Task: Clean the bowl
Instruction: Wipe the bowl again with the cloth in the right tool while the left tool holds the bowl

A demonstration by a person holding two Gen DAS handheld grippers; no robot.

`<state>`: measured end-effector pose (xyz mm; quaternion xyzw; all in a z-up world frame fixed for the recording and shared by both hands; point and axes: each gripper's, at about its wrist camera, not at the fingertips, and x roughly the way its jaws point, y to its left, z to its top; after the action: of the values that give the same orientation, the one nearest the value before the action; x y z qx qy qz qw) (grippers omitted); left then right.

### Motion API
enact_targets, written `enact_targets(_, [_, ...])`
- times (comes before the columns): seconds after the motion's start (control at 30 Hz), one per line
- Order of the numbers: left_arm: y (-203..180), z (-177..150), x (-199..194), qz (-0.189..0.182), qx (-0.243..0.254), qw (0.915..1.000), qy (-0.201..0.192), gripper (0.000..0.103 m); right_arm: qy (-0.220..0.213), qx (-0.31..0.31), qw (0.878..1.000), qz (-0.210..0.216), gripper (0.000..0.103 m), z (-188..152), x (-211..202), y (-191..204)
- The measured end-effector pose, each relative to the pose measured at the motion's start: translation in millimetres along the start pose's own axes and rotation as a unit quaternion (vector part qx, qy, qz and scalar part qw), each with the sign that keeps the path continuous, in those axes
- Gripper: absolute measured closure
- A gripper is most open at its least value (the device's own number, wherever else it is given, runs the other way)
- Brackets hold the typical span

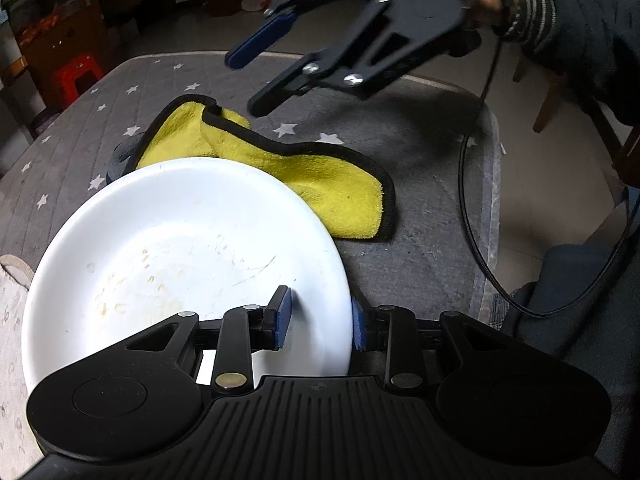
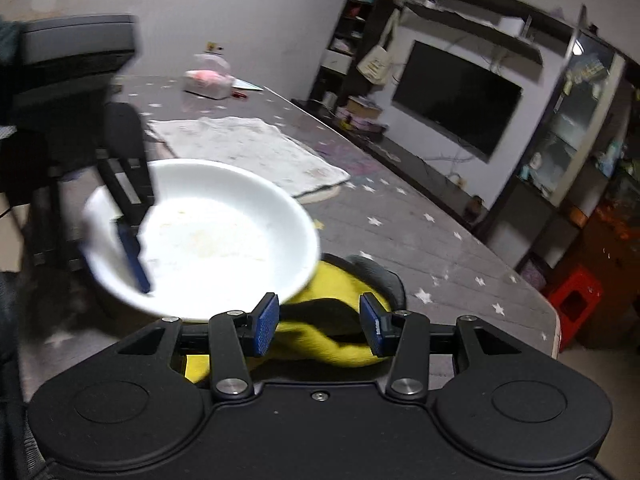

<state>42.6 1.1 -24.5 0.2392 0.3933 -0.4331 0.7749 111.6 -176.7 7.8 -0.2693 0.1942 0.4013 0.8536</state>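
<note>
Grey star-printed cloth covers the table (image 1: 400, 152) I work at, in a dim living room. Nearest to me, my left gripper (image 1: 322, 320) pinches the near rim of the bowl (image 1: 180, 248), one pad inside the wall and one outside, so the dish sits tipped with its inside facing my other hand; that grip looks meant to steady it for wiping. Yellowish smears and a few thin marks show on the bowl's floor, so I judge the cleaning not finished. Just behind the bowl, partly under its far edge, lies the yellow rag (image 1: 320, 176) with its black hem, flat on the table and free of either gripper. Above and beyond it hangs my right gripper (image 1: 256, 80), jaws partly apart with nothing between them, my sleeve (image 1: 580, 40) trailing behind. From its own view the rag sits right below its pads (image 2: 266, 324), handy for a grab. Farther off are a pale mat (image 2: 248, 148) and a television (image 2: 456, 96).
</note>
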Motion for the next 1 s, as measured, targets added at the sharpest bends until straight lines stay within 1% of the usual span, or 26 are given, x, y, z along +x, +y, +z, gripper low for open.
enact_targets(0.17, [2.1,5.0,2.0,0.004,-0.025,0.9997,0.004,0.07,0.025,0.01,0.999,0.025,0.055,-5.3,33.0,-14.3])
enact_targets(0.23, [1.9,7.0,1.3,0.006,-0.029,0.9995,0.002,0.07,0.027,0.02,0.999,0.031,0.05,-6.2,38.4,-18.4])
enact_targets(0.3, [2.0,8.8,0.2,0.007,-0.033,0.9994,0.0,0.07,0.022,0.029,0.999,0.033,0.041,-7.4,43.1,-23.6])
enact_targets(0.37, [2.5,10.9,0.3,0.008,-0.037,0.9993,-0.002,0.069,0.023,0.041,0.998,0.036,0.036,-8.5,48.3,-28.7])
enact_targets(0.43, [2.5,12.2,0.2,0.009,-0.04,0.9992,-0.003,0.069,0.022,0.062,0.997,0.045,0.036,-11.3,51.7,-35.6])
enact_targets(0.5, [2.5,14.0,0.2,0.01,-0.046,0.9989,-0.004,0.069,0.022,0.1,0.993,0.056,0.036,-16.0,56.0,-45.9])
enact_targets(0.7, [4.2,19.6,1.0,0.015,-0.075,0.9971,0.0,0.066,0.034,0.117,0.991,0.061,0.036,-23.8,70.3,-47.7])
enact_targets(0.83, [4.8,24.3,4.8,0.024,-0.088,0.9958,0.004,0.065,0.038,0.138,0.987,0.074,0.036,-27.1,74.0,-50.2])
enact_targets(1.0, [3.9,27.2,10.4,0.03,-0.094,0.9951,0.009,0.064,0.041,0.145,0.984,0.096,0.045,-27.0,71.3,-48.2])
